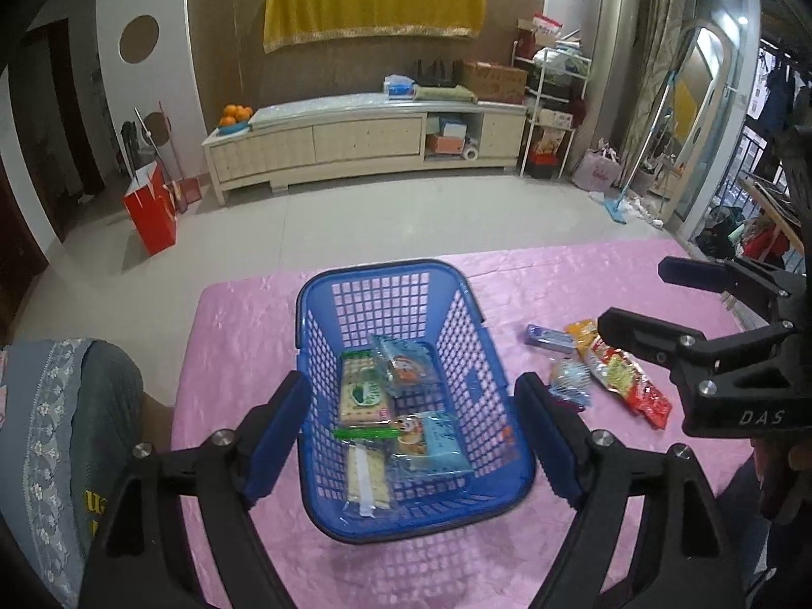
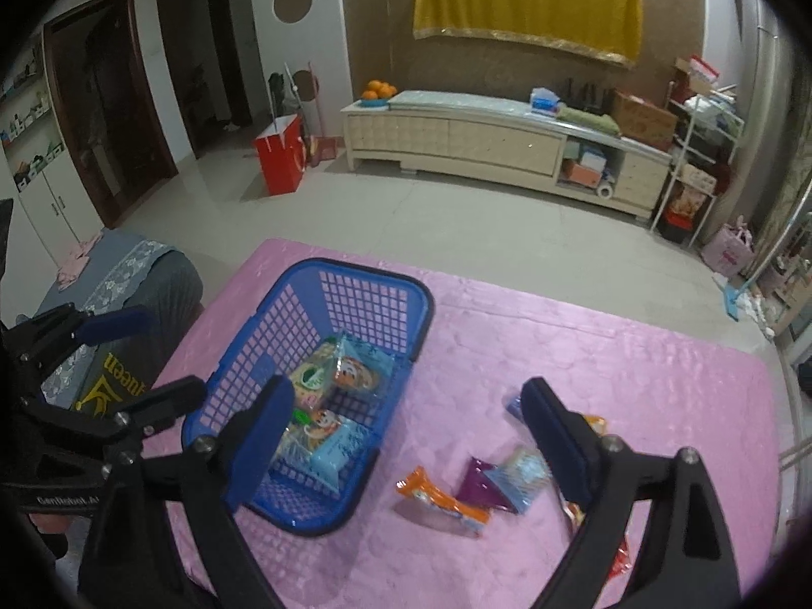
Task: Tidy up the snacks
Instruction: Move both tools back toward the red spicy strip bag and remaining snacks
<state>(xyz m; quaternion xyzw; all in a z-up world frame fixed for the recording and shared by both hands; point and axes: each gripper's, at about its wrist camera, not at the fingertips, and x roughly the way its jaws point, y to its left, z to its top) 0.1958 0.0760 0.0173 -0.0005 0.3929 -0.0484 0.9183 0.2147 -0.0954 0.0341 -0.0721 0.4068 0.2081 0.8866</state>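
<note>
right gripper (image 2: 406, 436) open | snacks (image 2: 441, 502) beside blue basket (image 2: 355, 274)

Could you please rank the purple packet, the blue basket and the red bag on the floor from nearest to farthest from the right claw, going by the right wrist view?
From the right claw:
1. Purple packet, on the pink cloth between the open fingers.
2. Blue basket, to the left on the table.
3. Red bag, far back on the floor, left.

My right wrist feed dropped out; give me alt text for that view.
The open right gripper hovers over a pink tablecloth, above loose snack packets. A blue basket holding several packets sits to the left, with the open left gripper beside it.
</note>
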